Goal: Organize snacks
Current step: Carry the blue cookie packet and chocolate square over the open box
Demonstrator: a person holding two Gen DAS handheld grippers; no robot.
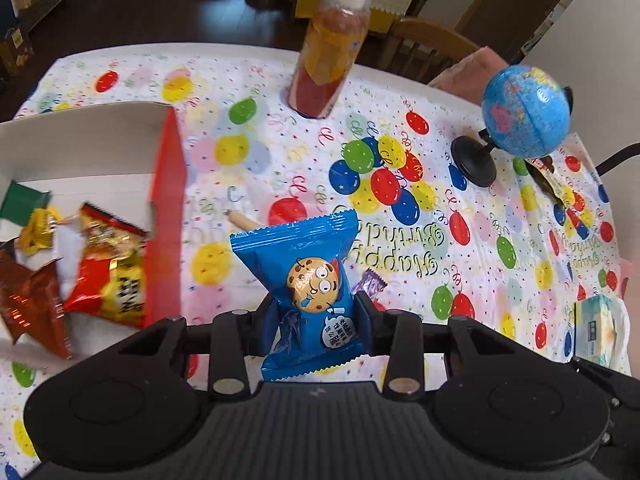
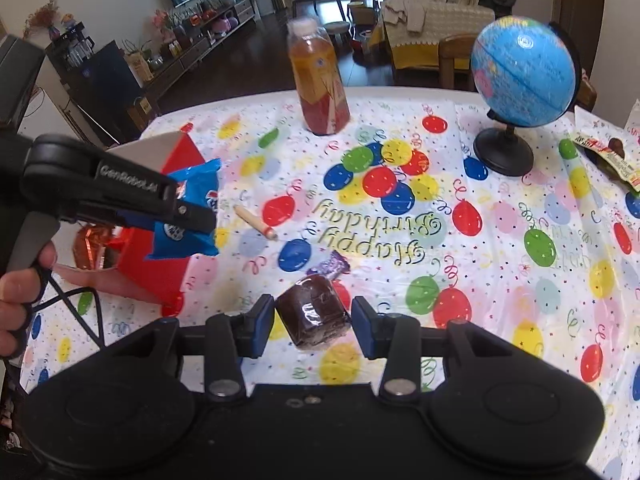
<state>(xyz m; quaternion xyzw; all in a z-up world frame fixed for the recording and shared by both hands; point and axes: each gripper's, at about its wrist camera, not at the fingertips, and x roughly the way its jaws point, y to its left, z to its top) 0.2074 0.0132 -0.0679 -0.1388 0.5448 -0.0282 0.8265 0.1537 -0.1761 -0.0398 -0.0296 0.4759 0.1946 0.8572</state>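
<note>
The left gripper is clenching a blue cookie packet between its fingers, holding it upright in the air just beside the red wall of the open box. Inside that box a red-and-yellow snack bag, a shiny red-brown wrapper and a small yellow sweet are lying together — with a green packet at the back.

The right gripper is standing released, its blue pads either side of a brown wrapped cake that is resting on the balloon-print tablecloth; whether the pads are touching it I cannot tell. Just beyond the cake a purple sweet is lying, and farther off a small wooden peg. Toward the far edge a bottle of orange drink and a blue globe are standing well apart — a tissue pack is sitting at the right edge in the left view.
</note>
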